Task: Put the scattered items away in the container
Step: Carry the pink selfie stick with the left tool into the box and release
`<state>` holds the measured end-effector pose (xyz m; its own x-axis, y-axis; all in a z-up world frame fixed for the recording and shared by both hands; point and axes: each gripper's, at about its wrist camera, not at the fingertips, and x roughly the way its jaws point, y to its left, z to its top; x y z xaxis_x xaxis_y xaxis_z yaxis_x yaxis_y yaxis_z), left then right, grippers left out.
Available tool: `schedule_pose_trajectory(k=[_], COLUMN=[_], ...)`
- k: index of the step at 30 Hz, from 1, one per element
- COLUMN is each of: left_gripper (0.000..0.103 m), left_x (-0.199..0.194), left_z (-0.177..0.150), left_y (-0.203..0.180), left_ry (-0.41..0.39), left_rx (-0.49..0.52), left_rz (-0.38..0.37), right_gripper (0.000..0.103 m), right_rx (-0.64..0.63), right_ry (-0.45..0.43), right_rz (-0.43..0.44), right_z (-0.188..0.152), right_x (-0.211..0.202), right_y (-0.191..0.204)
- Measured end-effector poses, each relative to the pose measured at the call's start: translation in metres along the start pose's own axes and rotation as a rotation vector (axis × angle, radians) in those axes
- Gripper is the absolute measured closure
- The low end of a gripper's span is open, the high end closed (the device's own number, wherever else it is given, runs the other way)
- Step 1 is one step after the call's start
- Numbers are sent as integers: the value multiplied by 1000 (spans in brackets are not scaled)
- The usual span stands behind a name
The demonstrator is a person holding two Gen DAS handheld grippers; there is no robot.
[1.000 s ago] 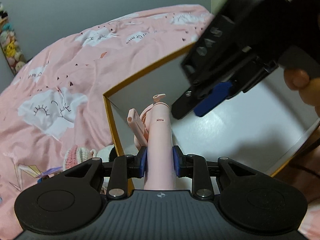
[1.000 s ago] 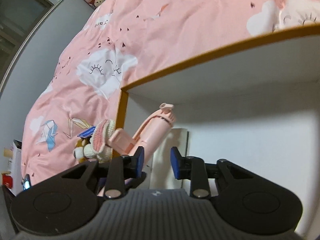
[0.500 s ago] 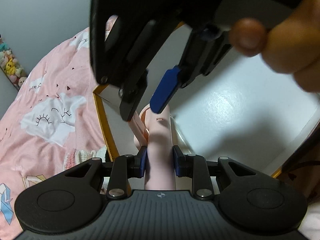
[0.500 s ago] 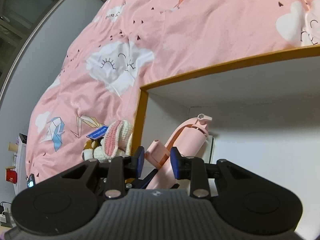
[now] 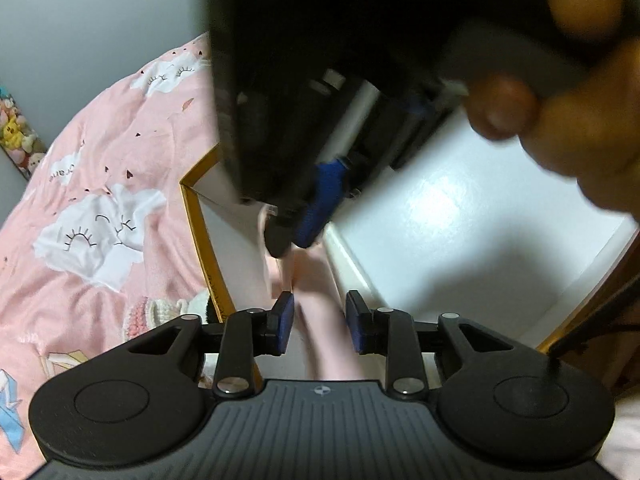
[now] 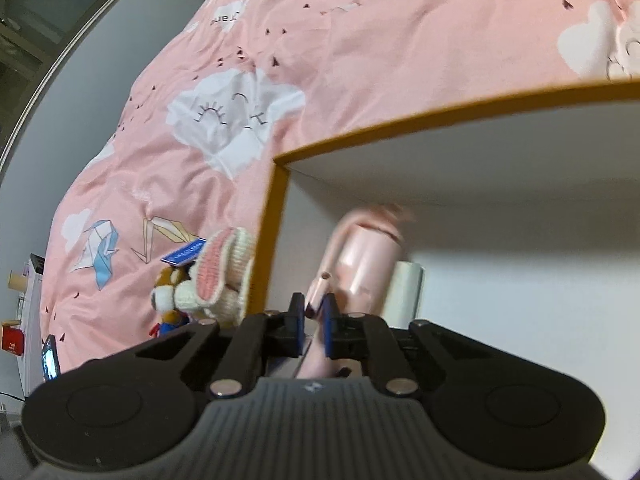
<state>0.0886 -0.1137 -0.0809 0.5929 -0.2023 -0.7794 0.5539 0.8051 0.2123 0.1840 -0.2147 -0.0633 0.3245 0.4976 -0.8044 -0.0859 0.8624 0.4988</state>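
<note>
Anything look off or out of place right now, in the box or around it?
Yes. The crochet bunny and a small plush toy lie on the bedspread outside the box, against its corner. Inside, the pink fan lies slanted, its handle pinched by the right hand-held gripper.

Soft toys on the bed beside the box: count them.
2: a crocheted bunny beside the box, a brown-headed doll left of it. More may hide behind the right gripper.

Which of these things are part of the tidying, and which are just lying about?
Part of the job:
pink fan
white box
crochet bunny
small bear toy
left gripper
right gripper

Just lying about:
pink bedspread
plush toys by the wall
</note>
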Motion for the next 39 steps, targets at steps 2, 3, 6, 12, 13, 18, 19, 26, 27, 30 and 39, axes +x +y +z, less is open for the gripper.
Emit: schedule_pose_trajectory(k=[2, 3, 6, 12, 13, 18, 19, 26, 27, 30, 39], left_gripper=[49, 48, 47, 47, 47, 47, 47, 47, 48, 47, 47], left_x=[-8, -13, -26, -39, -40, -38, -38, -42, -42, -42, -44], left_z=[-1, -2, -8, -22, -23, -28, -29, -38, -39, -42, -47], left_y=[10, 16, 40, 74, 75, 92, 94, 102, 103, 105, 108], left_ry=[-24, -35, -60, -85, -89, -82, -80, -73, -70, -63, -75], left_rx=[-39, -64, -171, -331, -345, -401, -409, -456, -461, -475, -500], left_rz=[-33, -57, -139, -196, -196, -179, -175, -170, -168, -167, -146], right_gripper=[95, 95, 95, 95, 95, 96, 96, 95, 95, 95, 89], right_rx=[17, 18, 25, 72, 83, 109, 100, 51, 44, 26, 36], right_ry=[6, 4, 4, 13, 14, 29, 37, 88, 96, 115, 106], right_rz=[-3, -9, 3, 10, 7, -53, -74, -122, -119, -112, -88], right_z=[-2, -3, -6, -9, -9, -10, -11, -7, -8, -9, -12], right_x=[0, 0, -4, -8, -8, -2, 0, 21, 24, 33, 28], right_y=[-7, -11, -19, -38, -41, -47, -45, -33, -31, -23, -21])
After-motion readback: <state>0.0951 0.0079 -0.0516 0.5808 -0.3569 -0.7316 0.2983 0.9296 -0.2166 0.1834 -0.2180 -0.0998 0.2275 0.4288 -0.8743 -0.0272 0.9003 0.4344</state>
